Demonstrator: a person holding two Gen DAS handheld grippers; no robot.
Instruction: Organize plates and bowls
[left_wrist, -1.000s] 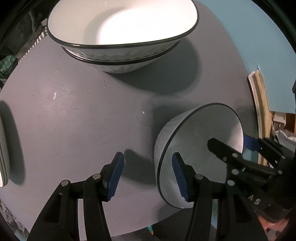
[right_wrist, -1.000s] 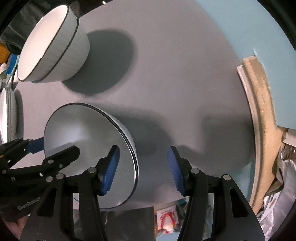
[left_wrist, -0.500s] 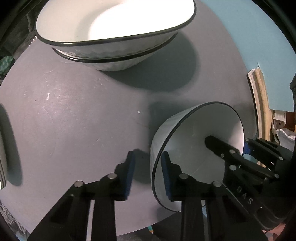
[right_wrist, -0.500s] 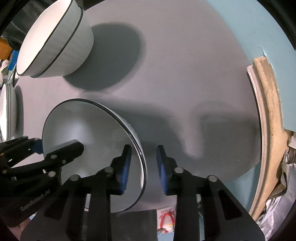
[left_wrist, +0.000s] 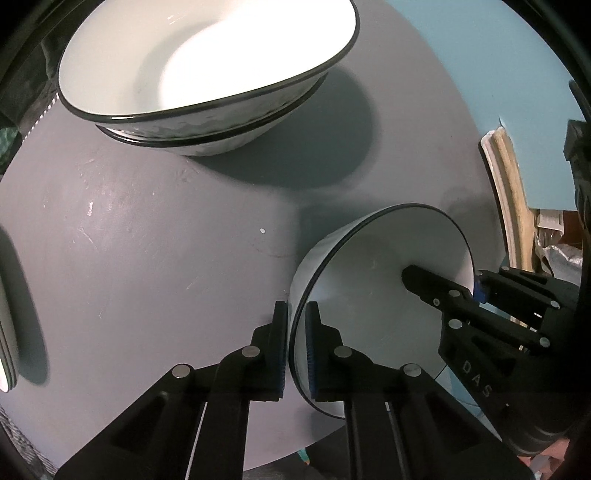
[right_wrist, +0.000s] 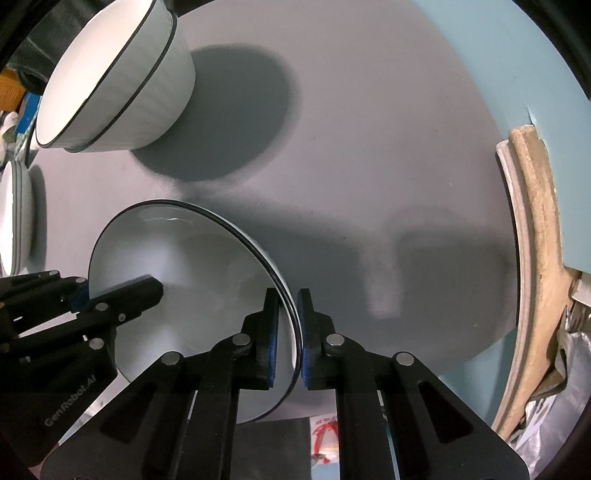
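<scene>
A white bowl with a black rim (left_wrist: 373, 295) sits at the near edge of the round grey table (left_wrist: 147, 240). My left gripper (left_wrist: 295, 347) is shut on its left rim, one finger inside and one outside. My right gripper (right_wrist: 287, 339) is shut on the opposite rim of the same bowl (right_wrist: 184, 280). Each gripper shows in the other's view, clamped on the bowl's far side. A stack of two white black-rimmed bowls (left_wrist: 207, 74) stands farther back on the table, also in the right wrist view (right_wrist: 114, 81).
A stack of white plates (right_wrist: 16, 214) sits at the table's left edge, also at the far left of the left wrist view (left_wrist: 5, 332). A teal floor (right_wrist: 480, 74) and a beige curved rim (right_wrist: 535, 258) lie beyond the table on the right.
Both grippers were open around the bowl's rim a second ago. Both have since closed onto the rim, one on each side. The bowl has barely moved.
</scene>
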